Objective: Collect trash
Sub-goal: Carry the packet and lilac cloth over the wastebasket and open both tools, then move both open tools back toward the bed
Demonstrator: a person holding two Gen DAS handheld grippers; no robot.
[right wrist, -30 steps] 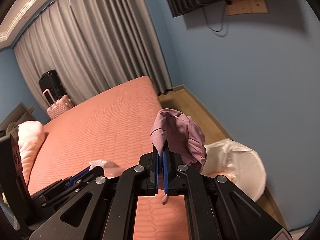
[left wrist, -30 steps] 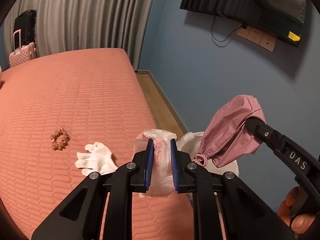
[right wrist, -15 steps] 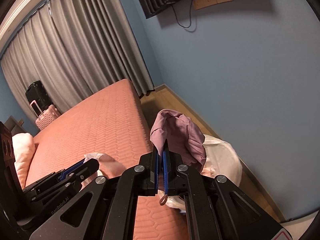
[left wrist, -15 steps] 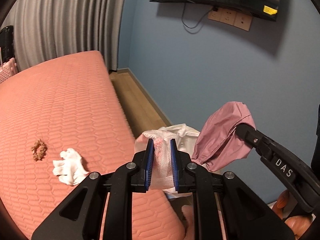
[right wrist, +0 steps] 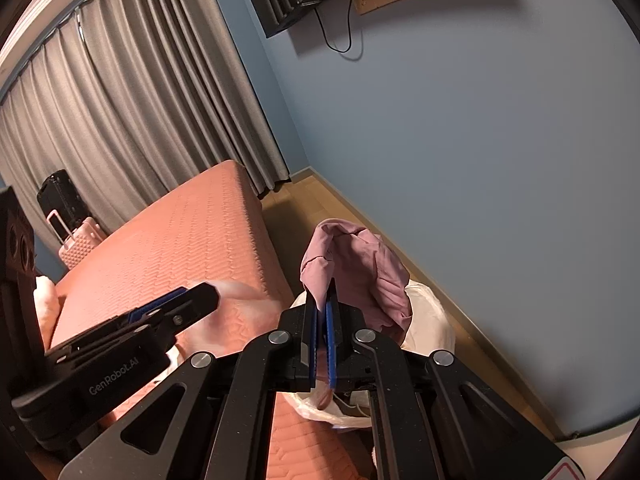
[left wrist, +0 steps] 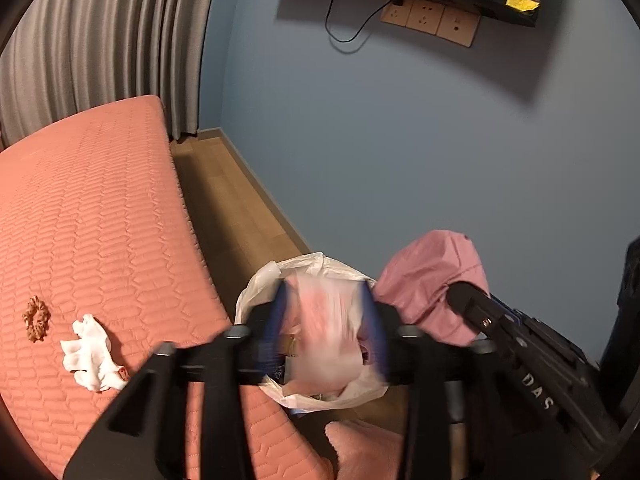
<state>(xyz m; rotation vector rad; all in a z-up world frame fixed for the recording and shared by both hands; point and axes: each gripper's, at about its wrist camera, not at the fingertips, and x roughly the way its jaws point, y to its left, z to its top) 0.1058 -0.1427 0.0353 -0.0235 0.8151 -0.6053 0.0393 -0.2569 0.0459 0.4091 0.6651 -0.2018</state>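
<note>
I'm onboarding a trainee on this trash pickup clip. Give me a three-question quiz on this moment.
1. True or false: the right gripper is shut on the pink cloth.
2. What lies beside the white crumpled tissue on the bed? A) brown scrunchie B) bottle C) spoon
3. What stands below the left gripper, whose jaws are opening around a clear plastic wrapper?

Key: 1 true; 2 A; 3 the bag-lined bin.

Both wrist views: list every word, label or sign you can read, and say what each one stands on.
"DAS": white letters on the right gripper's black body, left wrist view.
"GenRobot.AI": on the left gripper's black body, right wrist view.
Yellow sticker on the wall-mounted screen: too small to read.
Red-edged sign at the right wrist view's bottom corner: cut off, unreadable.
</note>
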